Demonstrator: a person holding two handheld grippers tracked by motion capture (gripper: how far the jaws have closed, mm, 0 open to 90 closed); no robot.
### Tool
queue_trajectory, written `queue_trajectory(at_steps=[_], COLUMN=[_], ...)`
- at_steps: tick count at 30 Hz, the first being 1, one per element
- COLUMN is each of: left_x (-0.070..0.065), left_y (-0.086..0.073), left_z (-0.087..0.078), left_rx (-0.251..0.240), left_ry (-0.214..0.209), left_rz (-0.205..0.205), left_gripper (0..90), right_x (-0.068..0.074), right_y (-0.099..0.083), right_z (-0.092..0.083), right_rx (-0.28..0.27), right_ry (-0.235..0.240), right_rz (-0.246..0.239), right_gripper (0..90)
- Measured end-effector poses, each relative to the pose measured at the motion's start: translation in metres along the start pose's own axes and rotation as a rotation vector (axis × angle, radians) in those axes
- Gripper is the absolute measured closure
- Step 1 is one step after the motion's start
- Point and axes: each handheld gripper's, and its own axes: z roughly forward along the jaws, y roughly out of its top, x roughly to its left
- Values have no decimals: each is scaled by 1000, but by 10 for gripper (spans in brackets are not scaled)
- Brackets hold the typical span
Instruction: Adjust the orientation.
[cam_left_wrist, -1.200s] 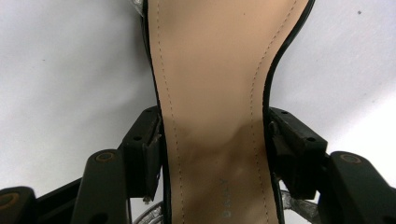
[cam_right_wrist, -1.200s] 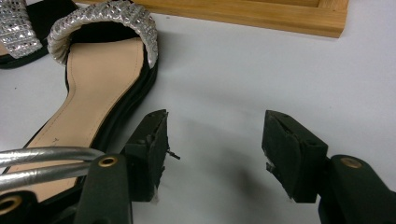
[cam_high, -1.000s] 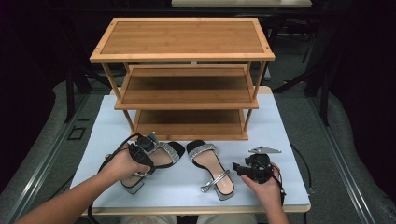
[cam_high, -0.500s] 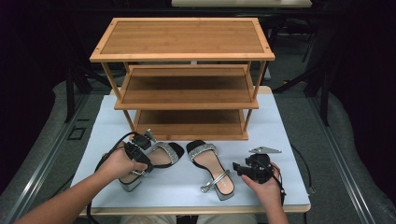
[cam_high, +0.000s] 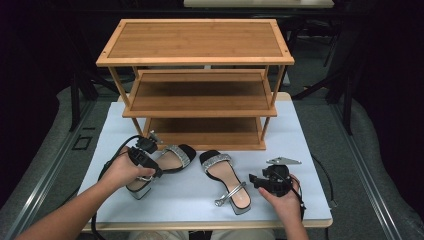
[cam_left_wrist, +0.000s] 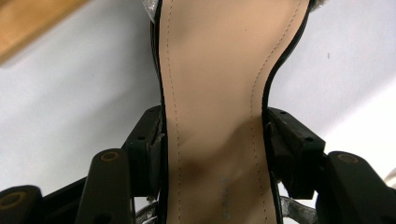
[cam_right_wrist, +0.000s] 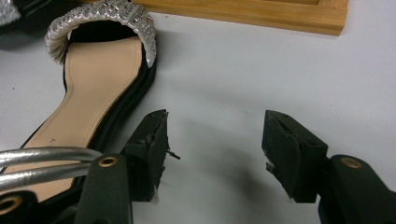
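Note:
Two black sandals with silver straps lie on the white tabletop (cam_high: 295, 150) in front of a wooden shoe rack (cam_high: 200, 45). My left gripper (cam_high: 150, 169) comes down over the left sandal (cam_high: 170, 161) at its narrow waist. In the left gripper view both pads (cam_left_wrist: 156, 149) touch the black edges of the left sandal (cam_left_wrist: 215, 70), so my left gripper (cam_left_wrist: 215, 144) is shut on it. The right sandal (cam_high: 227, 182) lies just left of my right gripper (cam_high: 254, 179). In the right gripper view my right gripper (cam_right_wrist: 215, 140) stands open over bare table, beside the right sandal (cam_right_wrist: 93, 93).
The three-tier shoe rack (cam_right_wrist: 257, 11) stands at the back of the table, its shelves bare. Cables trail from both grippers across the tabletop. Dark chairs and floor surround the table.
My left hand has shifted slightly up and to the left over the left sandal. The right hand and the right sandal have not moved.

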Motion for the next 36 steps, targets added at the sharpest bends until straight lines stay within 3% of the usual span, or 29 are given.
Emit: queue_trajectory(at_steps=[14,15,17,24,25,31,36], left_x=[14,14,18,18,15,16,19], left_y=[33,35,37,42,43,42,42], left_z=[19,20,22,30,32,35,34], left_rx=[-58,-69,-70,-87,-81,-70,-65], left_ry=[33,30,41,42,46,57,34], left_rz=[-82,-100,-88,-117,-141,-128,-131], left_gripper=[426,426,426,422,421,422,420], right_x=[-3,-3,-3,-3,-3,-3,-3], right_y=[-1,-1,-1,-1,-1,-1,-1], right_z=[0,0,0,1,1,1,1], right_rx=[-1,-2,-4,0,0,-4,1], right_ry=[-2,-3,-7,-4,-2,-1,4], right_rz=[2,2,5,5,5,5,3], right_gripper=[403,403,403,403,403,403,403])
